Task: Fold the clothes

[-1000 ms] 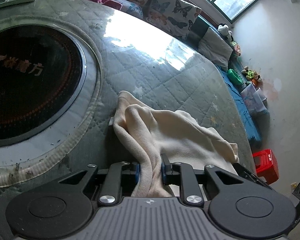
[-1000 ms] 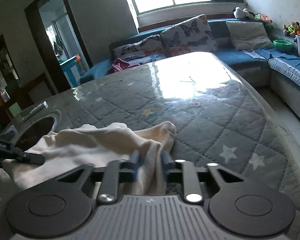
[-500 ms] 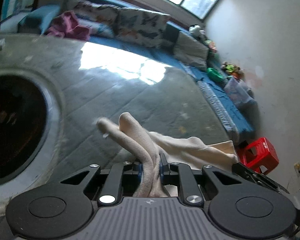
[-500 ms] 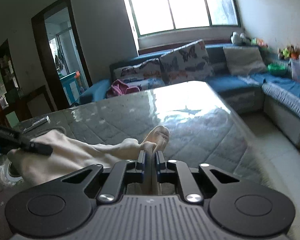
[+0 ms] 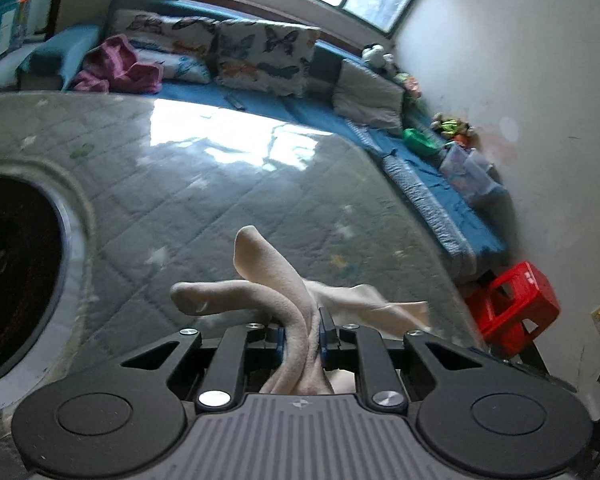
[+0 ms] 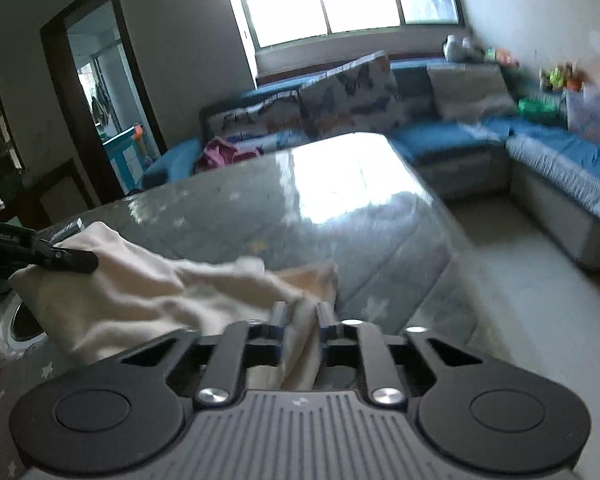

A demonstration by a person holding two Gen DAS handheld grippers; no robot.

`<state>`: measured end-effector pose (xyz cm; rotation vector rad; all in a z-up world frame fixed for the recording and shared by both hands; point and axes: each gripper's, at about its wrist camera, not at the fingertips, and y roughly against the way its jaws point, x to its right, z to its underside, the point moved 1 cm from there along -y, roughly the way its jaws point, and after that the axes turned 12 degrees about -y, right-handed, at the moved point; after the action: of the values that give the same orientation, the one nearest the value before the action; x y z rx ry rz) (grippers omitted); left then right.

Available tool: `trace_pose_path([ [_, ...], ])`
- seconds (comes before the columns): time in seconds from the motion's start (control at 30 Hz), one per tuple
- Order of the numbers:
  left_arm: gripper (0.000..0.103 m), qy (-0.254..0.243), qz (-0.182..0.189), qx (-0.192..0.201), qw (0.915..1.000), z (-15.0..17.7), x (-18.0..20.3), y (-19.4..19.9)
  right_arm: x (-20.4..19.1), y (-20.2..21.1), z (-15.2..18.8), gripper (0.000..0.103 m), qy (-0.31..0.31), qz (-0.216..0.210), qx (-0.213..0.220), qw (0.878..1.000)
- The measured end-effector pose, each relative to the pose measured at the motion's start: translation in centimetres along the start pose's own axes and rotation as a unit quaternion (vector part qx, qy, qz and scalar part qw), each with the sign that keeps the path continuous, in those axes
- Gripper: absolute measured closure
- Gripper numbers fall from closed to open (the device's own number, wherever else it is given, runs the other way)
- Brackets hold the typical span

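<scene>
A cream-coloured garment (image 5: 276,280) is held up between both grippers above the grey quilted table (image 5: 228,184). My left gripper (image 5: 302,326) is shut on one bunched edge of it, with folds sticking up past the fingers. My right gripper (image 6: 302,318) is shut on another edge of the same garment (image 6: 140,292), which hangs stretched to the left. The left gripper's fingers (image 6: 64,258) show at the left of the right wrist view, pinching the far corner of the cloth.
A round dark recess (image 5: 16,272) with a pale rim is set in the table at the left. A blue sofa (image 5: 440,196) with butterfly cushions (image 5: 260,56) runs behind and to the right. A red stool (image 5: 512,308) stands on the floor at the table's right edge.
Both grippers closed on the garment and lifted it off the table. The views have tilted up and the cloth now hangs stretched between the two grippers.
</scene>
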<state>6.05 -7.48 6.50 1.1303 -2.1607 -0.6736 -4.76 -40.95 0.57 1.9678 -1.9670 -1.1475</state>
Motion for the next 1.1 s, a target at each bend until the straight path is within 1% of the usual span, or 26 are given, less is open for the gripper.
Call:
trace_pose_path([
  [0.03, 0.086, 0.005, -0.003, -0.004, 1.0000, 0.2, -0.4, -0.2, 0.3, -0.5, 0.2, 0.066, -0.006, -0.001, -0.003, 1.000],
  [0.1, 0.086, 0.012, -0.006, -0.010, 0.9999, 0.5, -1.1, -0.4, 1.0, -1.5, 0.4, 0.066, -0.018, -0.003, -0.005, 1.000],
  [0.13, 0.086, 0.012, -0.008, -0.012, 0.9998, 0.7, -1.3, -0.5, 1.4, -1.9, 0.4, 0.064, -0.026, -0.005, -0.006, 1.000],
  [0.17, 0.086, 0.013, -0.009, -0.014, 0.9998, 0.9, -1.5, -0.6, 1.7, -2.4, 0.4, 0.058, -0.035, -0.008, -0.007, 0.999],
  [0.27, 0.086, 0.011, -0.011, -0.020, 0.9997, 1.2, -1.8, -1.1, 2.6, -3.6, 0.2, 0.052, -0.060, -0.020, -0.010, 0.998],
  [0.33, 0.086, 0.011, -0.011, -0.024, 0.9996, 1.3, -1.9, -1.3, 2.8, -4.1, 0.2, 0.051, -0.062, -0.029, -0.004, 0.998],
  [0.43, 0.086, 0.013, -0.014, -0.029, 0.9994, 1.3, -2.0, -1.6, 2.5, -4.9, 0.0, 0.051, -0.051, -0.032, 0.002, 0.998],
  [0.5, 0.086, 0.014, -0.014, -0.031, 0.9993, 1.4, -2.1, -1.8, 2.2, -5.4, -0.1, 0.052, -0.043, -0.041, -0.003, 0.998],
  [0.53, 0.085, 0.015, -0.015, -0.032, 0.9993, 1.4, -2.2, -1.8, 2.0, -5.5, -0.1, 0.060, -0.041, -0.045, -0.008, 0.998],
  [0.57, 0.086, 0.015, -0.014, -0.031, 0.9993, 1.4, -2.2, -1.8, 1.6, -5.6, 0.0, 0.075, -0.040, -0.046, -0.015, 0.998],
  [0.63, 0.086, 0.015, -0.014, -0.030, 0.9994, 1.3, -2.1, -1.7, 1.2, -5.4, 0.1, 0.084, -0.044, -0.045, -0.020, 0.998],
  [0.67, 0.086, 0.015, -0.013, -0.028, 0.9994, 1.2, -2.0, -1.6, 1.2, -5.2, 0.2, 0.088, -0.047, -0.043, -0.016, 0.998],
  [0.83, 0.086, -0.006, 0.001, -0.012, 0.9999, 0.5, -0.7, -0.5, 0.2, -2.4, 0.0, 0.090, -0.029, -0.032, 0.025, 0.999],
  [1.0, 0.087, -0.024, 0.020, 0.007, 0.9995, -0.4, 1.5, 0.2, -1.7, 1.3, -1.3, 0.091, 0.014, -0.023, 0.068, 0.997],
  [1.1, 0.087, -0.036, 0.032, 0.013, 0.9987, -0.9, 3.2, 0.4, -2.2, 3.4, -2.5, 0.091, 0.027, -0.014, 0.090, 0.995],
])
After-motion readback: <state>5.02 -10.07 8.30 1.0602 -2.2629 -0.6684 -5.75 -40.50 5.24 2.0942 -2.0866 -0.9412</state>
